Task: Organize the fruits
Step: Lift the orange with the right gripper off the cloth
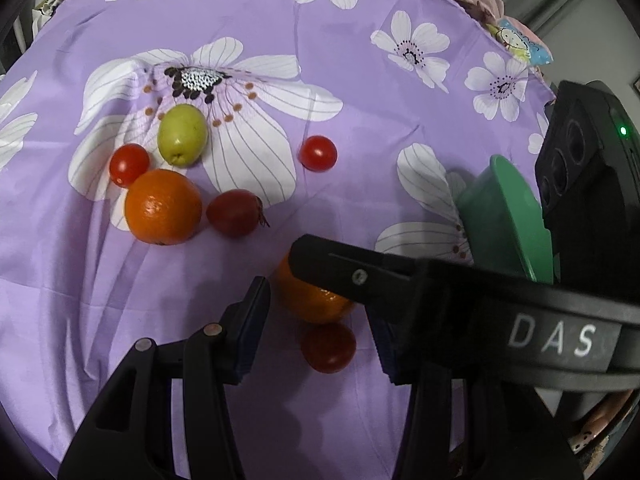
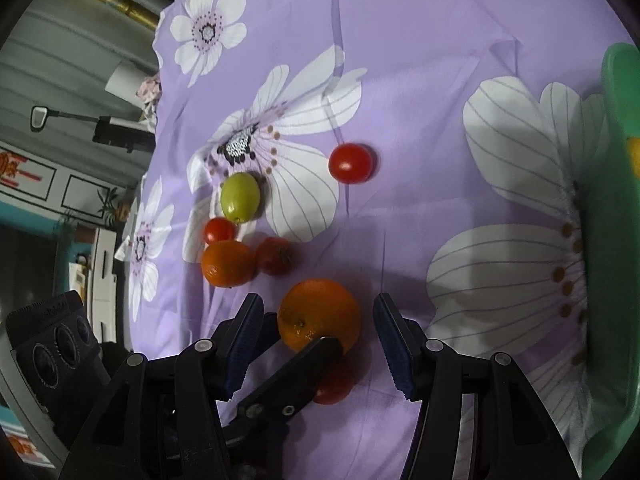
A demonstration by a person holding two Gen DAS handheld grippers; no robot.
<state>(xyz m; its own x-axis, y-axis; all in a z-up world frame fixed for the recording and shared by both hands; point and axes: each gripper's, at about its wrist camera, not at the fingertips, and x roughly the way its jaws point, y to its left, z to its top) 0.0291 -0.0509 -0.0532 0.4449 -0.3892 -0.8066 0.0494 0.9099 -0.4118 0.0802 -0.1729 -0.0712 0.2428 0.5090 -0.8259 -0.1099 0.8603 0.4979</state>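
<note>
**A:** What does the left wrist view give that the right one doesn't?

**B:** The left gripper (image 1: 318, 320), open. Its pads stand either side of the near orange (image 1: 308, 300) and of a tomato (image 1: 329, 346) just below it, squeezing neither. A finger of the other tool lies across that orange.

**A:** And the right wrist view?

**B:** The right gripper (image 2: 318, 300), also open. It straddles the same orange, with a gap at each pad. Only this view shows something yellow (image 2: 634, 156) inside the green bowl (image 2: 612, 80) at the right edge.

**A:** The remaining fruit?

**B:** Clustered up and left of the fingers: a green fruit (image 1: 182, 136), a small tomato (image 1: 129, 164), the far orange (image 1: 163, 206) and a stemmed tomato (image 1: 236, 212). A lone tomato (image 1: 318, 153) sits apart to their right.

**A:** The surface and the room?

**B:** There is a creased purple cloth (image 1: 360, 80) with white flowers. In the right wrist view, a pale panelled wall (image 2: 60, 60) and a brass-coloured pipe (image 2: 108, 0) are at the upper left.
</note>
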